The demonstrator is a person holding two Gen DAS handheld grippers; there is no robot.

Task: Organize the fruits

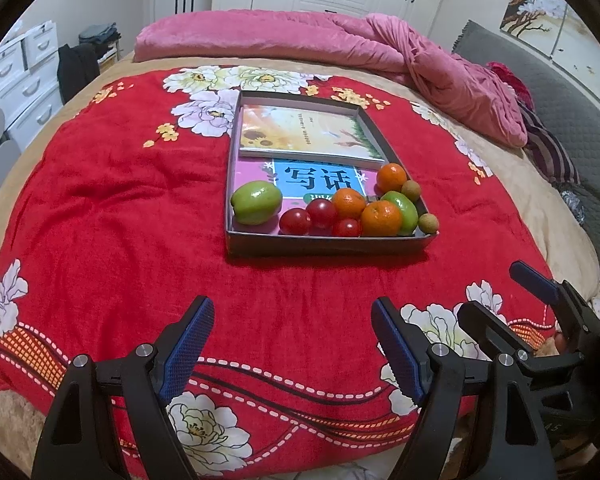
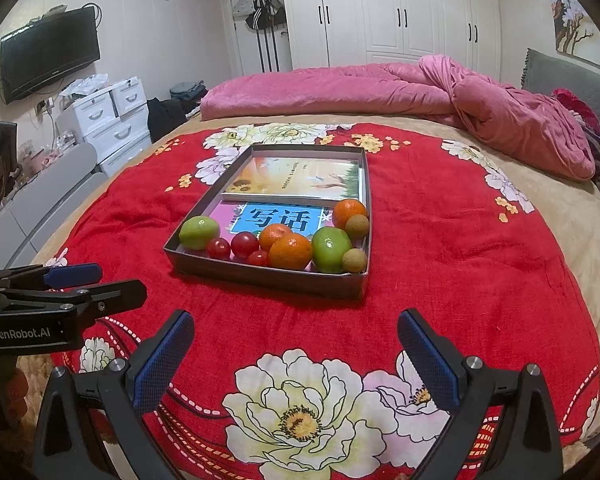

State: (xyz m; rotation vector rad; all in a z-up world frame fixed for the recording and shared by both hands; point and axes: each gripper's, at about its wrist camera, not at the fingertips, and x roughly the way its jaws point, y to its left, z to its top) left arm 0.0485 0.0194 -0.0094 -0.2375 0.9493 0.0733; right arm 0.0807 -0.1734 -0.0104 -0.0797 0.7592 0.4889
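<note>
A shallow grey box (image 1: 328, 243) (image 2: 260, 276) sits on a red flowered blanket. Its near end holds two green fruits (image 1: 256, 202) (image 2: 331, 249), three oranges (image 1: 381, 218) (image 2: 290, 251), three red tomatoes (image 1: 295, 221) (image 2: 244, 244) and two small brown fruits (image 1: 428, 223) (image 2: 354, 260). Two books (image 1: 304, 132) (image 2: 296, 178) lie under and behind them. My left gripper (image 1: 292, 344) is open and empty, short of the box. My right gripper (image 2: 296, 356) is open and empty, also short of the box; it shows in the left wrist view (image 1: 500, 296).
A pink quilt (image 1: 340, 40) (image 2: 420, 92) lies bunched along the far side of the bed. White drawers (image 2: 112, 116) and a wall TV (image 2: 48, 54) stand to the left. The left gripper's side shows at the left edge of the right wrist view (image 2: 72, 284).
</note>
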